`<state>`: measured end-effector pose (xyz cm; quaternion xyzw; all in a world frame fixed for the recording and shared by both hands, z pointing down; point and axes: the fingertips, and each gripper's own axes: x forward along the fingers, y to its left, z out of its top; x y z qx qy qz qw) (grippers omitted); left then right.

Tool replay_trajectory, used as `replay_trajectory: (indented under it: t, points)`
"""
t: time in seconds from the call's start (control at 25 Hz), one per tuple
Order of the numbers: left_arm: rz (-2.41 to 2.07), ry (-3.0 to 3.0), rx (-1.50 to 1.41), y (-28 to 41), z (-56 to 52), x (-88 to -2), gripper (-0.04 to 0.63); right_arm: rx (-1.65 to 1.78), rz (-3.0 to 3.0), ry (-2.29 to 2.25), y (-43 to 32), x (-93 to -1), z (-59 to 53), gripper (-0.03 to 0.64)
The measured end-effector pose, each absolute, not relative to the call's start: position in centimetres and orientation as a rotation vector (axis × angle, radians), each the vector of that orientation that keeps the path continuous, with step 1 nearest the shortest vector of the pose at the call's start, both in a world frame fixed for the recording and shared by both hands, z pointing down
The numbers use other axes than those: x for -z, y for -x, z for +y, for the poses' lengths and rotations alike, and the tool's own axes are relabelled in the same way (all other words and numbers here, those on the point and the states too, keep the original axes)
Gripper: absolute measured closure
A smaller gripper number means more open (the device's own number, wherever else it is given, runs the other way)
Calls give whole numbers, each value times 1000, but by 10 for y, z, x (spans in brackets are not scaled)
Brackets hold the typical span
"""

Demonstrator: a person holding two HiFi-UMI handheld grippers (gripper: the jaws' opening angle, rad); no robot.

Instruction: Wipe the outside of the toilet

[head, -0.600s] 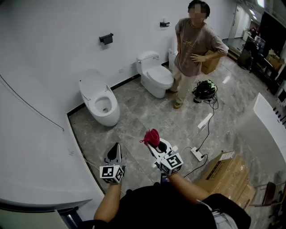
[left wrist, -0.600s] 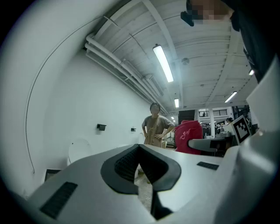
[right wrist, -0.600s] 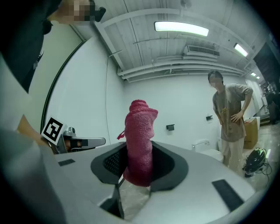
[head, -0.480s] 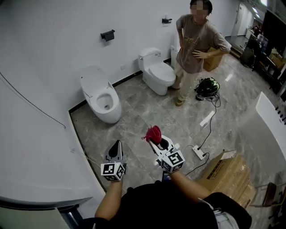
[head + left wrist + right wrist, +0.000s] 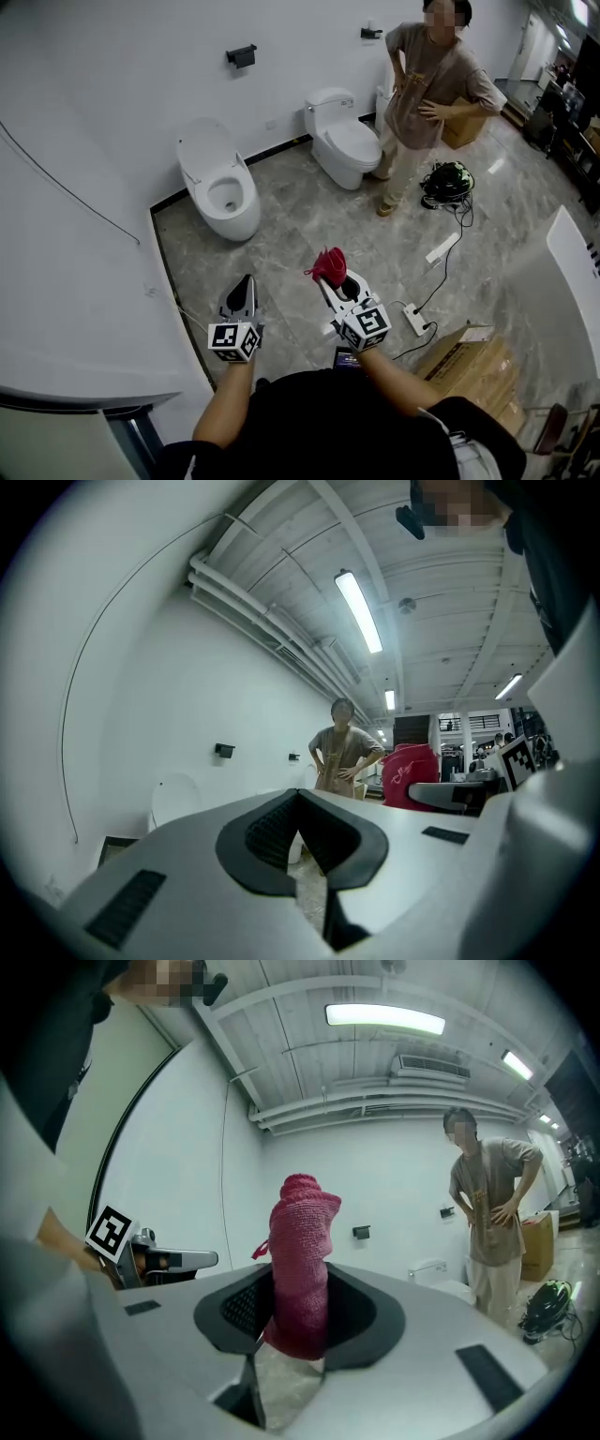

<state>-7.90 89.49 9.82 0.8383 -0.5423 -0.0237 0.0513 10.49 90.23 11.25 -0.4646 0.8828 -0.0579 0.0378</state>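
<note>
Two white toilets stand against the far wall: one with its lid up point(image 5: 220, 187) at the left, one with its lid down point(image 5: 344, 139) further right. My right gripper point(image 5: 330, 273) is shut on a red knitted cloth point(image 5: 328, 264), which sticks up between its jaws point(image 5: 302, 1274). My left gripper point(image 5: 246, 286) is shut with nothing in it, its jaws meeting point(image 5: 298, 803). Both grippers hang over the grey floor, well short of the toilets. The open toilet point(image 5: 173, 799) shows dimly beyond the left jaws.
A person point(image 5: 427, 94) stands with hands on hips beside the closed toilet. A helmet point(image 5: 447, 183), cables and a power strip point(image 5: 413, 320) lie on the floor at the right. Cardboard boxes point(image 5: 473, 370) sit near right. A white curved wall point(image 5: 66, 309) runs along my left.
The view has shifted forward and the toilets sit slightly lower and further right in the frame. Both grippers keep the same pose, the red cloth still held.
</note>
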Motion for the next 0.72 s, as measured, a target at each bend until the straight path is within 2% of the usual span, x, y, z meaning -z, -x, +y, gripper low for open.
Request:
replay_trajectory:
  t: [0.52, 0.72]
  points:
    - [-1685, -2501, 12, 57, 876, -114, 584, 313, 2729, 1256, -113, -127, 870, 463]
    - [-1646, -2539, -12, 48, 839, -120, 584, 319, 2742, 1260, -112, -135, 834, 463]
